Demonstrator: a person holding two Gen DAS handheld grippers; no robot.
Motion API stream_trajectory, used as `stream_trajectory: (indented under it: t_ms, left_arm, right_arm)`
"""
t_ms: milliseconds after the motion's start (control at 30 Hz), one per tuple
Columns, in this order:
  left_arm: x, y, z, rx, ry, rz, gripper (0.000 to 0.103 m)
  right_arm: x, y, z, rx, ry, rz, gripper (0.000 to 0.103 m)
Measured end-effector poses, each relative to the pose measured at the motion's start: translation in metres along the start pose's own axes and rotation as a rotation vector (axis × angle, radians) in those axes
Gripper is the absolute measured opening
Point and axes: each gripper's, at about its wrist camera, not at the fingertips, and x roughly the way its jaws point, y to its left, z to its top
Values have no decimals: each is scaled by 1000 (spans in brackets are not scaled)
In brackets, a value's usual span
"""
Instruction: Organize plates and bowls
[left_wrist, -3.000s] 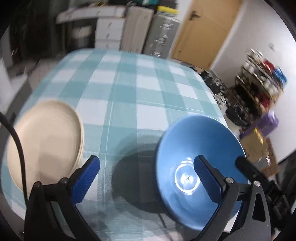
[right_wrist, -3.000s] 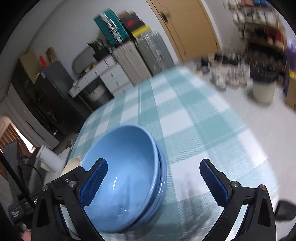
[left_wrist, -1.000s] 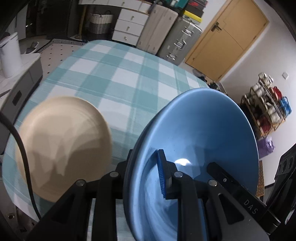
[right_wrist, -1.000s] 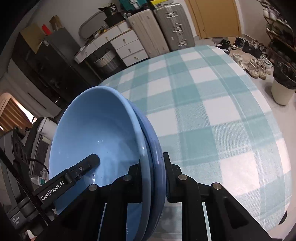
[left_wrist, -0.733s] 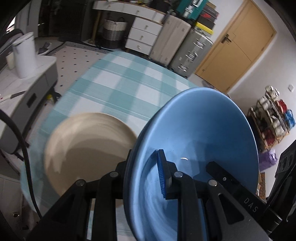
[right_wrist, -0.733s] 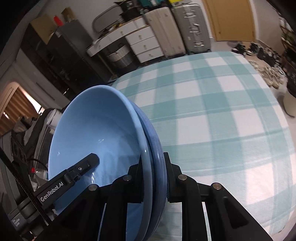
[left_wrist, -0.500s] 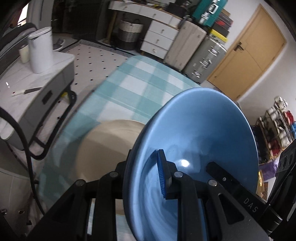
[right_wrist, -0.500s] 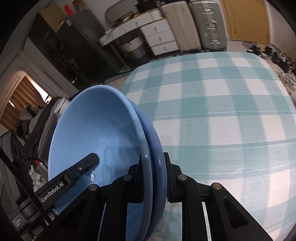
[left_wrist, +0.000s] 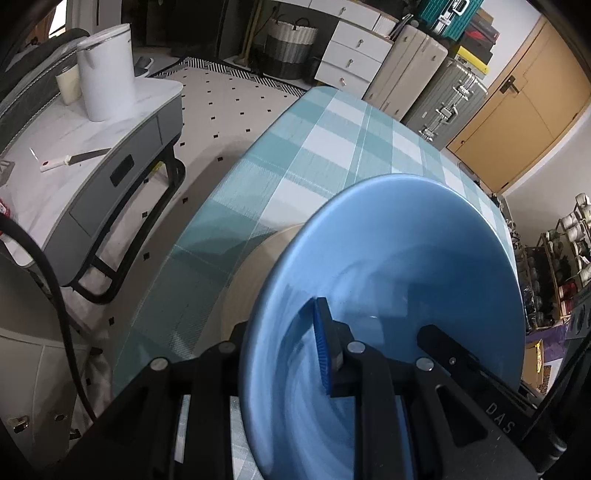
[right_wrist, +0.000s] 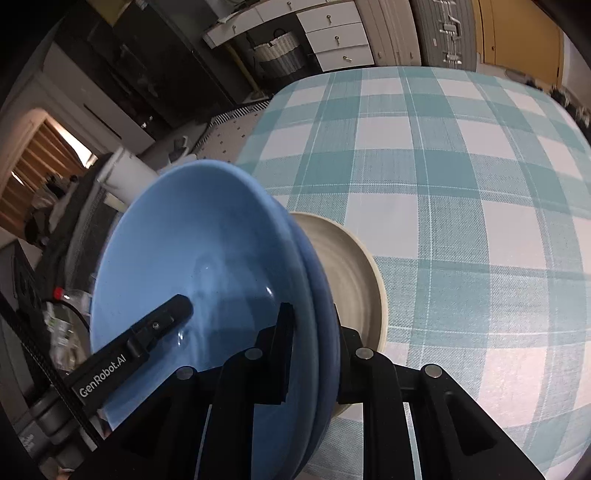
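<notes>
Two stacked blue bowls (right_wrist: 203, 258) hang tilted between my grippers, off the table. My right gripper (right_wrist: 314, 325) is shut on their near rim, one finger inside and one outside. In the left wrist view my left gripper (left_wrist: 280, 339) is shut on the opposite rim of the blue bowls (left_wrist: 388, 277), its blue pad (left_wrist: 321, 343) pressed on the inner wall. Each view shows the other gripper's finger inside the bowl. A stack of beige plates (right_wrist: 343, 266) lies on the checked table just beneath and behind the bowls, mostly hidden in the left wrist view, where only the plates' edge (left_wrist: 255, 273) shows.
The teal-and-white checked table (right_wrist: 461, 184) stretches away to the right. Left of it stands a grey side table (left_wrist: 110, 155) bearing a white kettle (left_wrist: 107, 74) and a knife (left_wrist: 70, 160). Drawers, suitcases (left_wrist: 443, 99) and a wooden door line the far wall.
Both grippers, open around the bowls on the table three seconds ago, now grip them. Over the last second they carried the bowls leftward and slightly down, over the beige plates.
</notes>
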Motion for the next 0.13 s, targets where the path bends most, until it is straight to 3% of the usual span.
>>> stream_trajectory:
  t_ms: [133]
  left_arm:
    - [9, 2, -1, -12, 21, 0, 20]
  right_arm:
    - [9, -6, 0, 11, 22, -14, 16]
